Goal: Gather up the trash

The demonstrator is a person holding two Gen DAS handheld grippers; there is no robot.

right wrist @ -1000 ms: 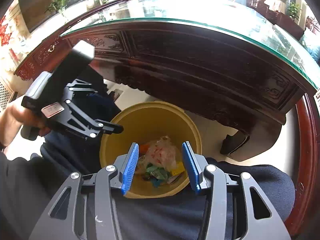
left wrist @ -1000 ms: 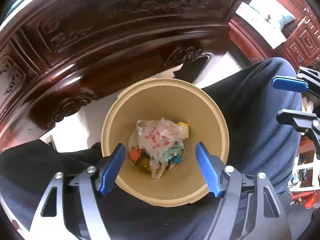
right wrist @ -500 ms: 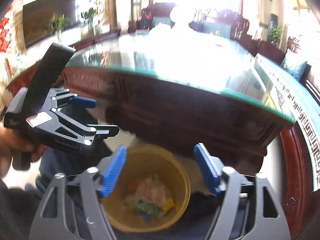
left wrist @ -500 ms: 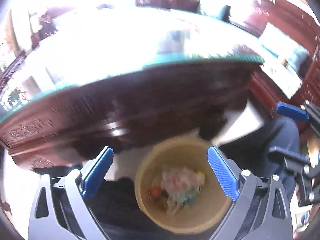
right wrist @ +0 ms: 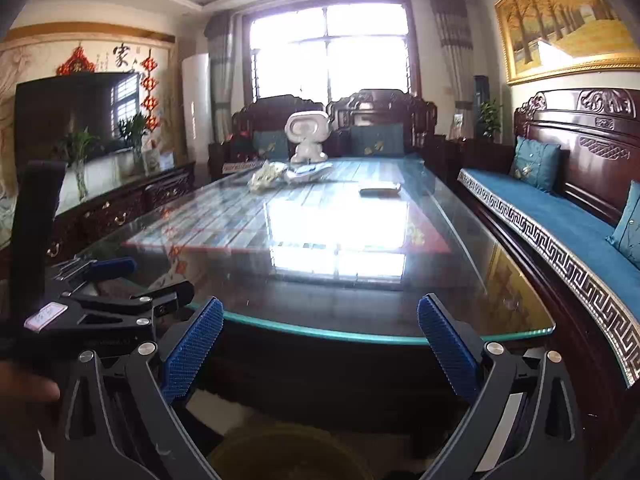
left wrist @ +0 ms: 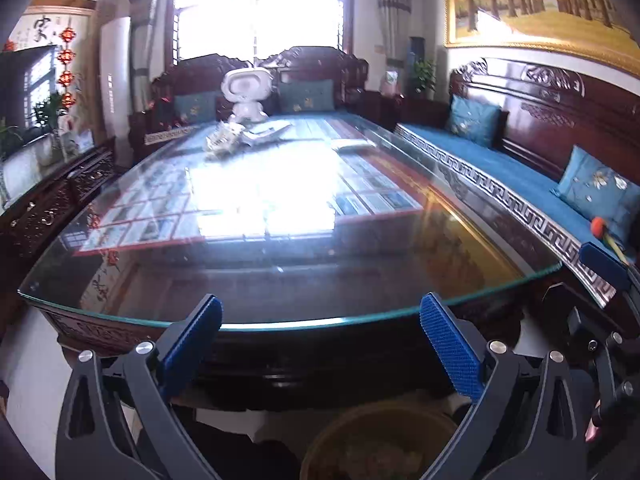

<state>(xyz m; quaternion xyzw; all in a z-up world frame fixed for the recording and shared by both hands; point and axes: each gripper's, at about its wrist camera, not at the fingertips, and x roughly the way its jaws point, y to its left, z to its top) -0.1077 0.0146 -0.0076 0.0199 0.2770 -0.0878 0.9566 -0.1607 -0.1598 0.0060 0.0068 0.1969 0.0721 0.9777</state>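
Both the left gripper (left wrist: 320, 344) and right gripper (right wrist: 320, 344) have just spread apart, empty, now lifted from the bin (left wrist: 380, 440) toward the glass table (left wrist: 280, 280); the drop looks finished.

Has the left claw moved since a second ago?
Yes. The left claw has risen and tilted up: the bin dropped to the frame's bottom, the glass table fills view; its jaws opened, empty.

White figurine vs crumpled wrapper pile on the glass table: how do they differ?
The white figurine stands upright at the far end of the glass table; the crumpled wrapper pile lies low and flat in front of it. The figurine is smooth and solid white; the pile is wrinkled, pale and yellowish. The figurine is taller. Both sit far from the open grippers.
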